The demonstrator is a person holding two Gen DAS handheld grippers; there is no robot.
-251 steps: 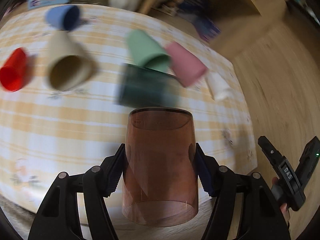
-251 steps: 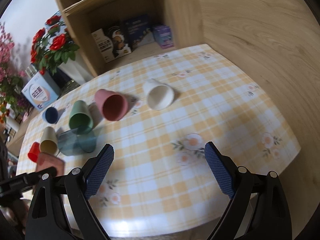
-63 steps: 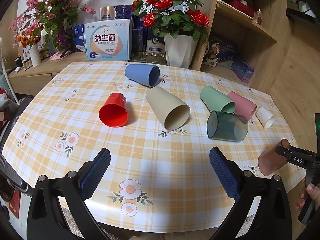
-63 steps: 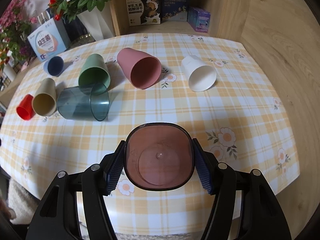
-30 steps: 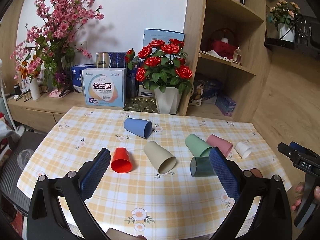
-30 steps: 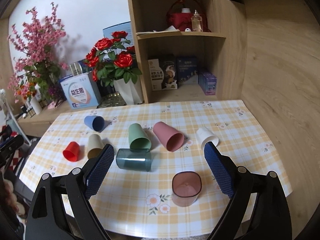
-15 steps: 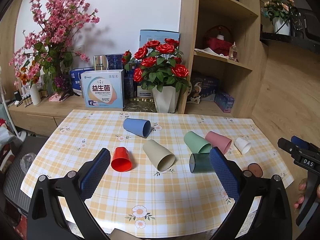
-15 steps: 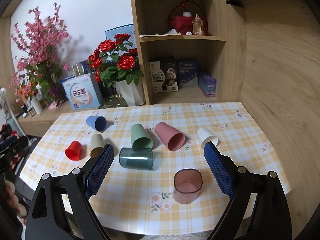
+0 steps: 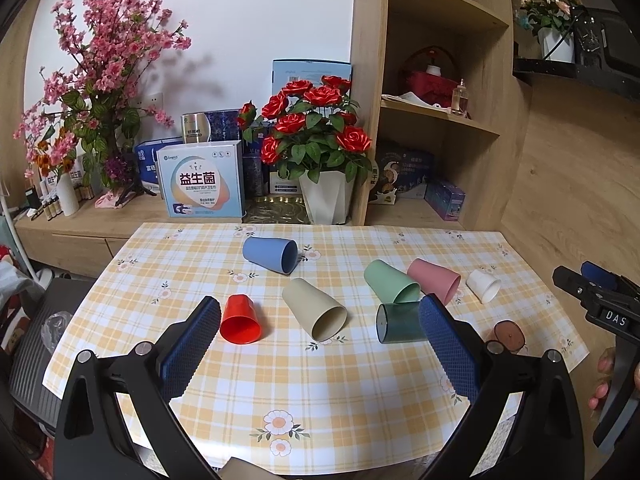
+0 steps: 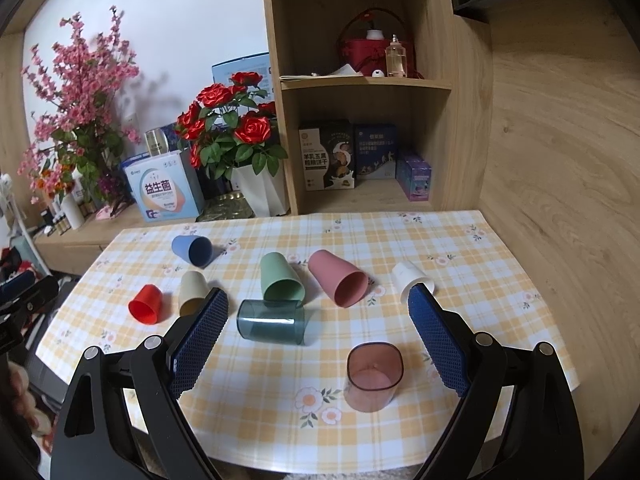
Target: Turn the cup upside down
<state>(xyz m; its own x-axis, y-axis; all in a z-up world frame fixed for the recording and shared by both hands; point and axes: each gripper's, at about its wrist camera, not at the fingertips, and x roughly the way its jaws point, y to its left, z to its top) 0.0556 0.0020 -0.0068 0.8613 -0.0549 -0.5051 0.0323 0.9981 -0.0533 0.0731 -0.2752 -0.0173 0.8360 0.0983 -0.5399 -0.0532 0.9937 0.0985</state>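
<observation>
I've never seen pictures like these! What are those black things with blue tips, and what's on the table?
No robot here: a person holds a claw in each hand, and a small camera on each looks along its two fingers. One picture comes from the left claw, the other from the right claw. Both are open and hold nothing. On the table, seven cups lie on their sides: blue cup, red cup, beige cup, green cup, pink cup, white cup and dark see-through cup. A brownish see-through cup stands alone near the front; which way up, I can't tell.
</observation>
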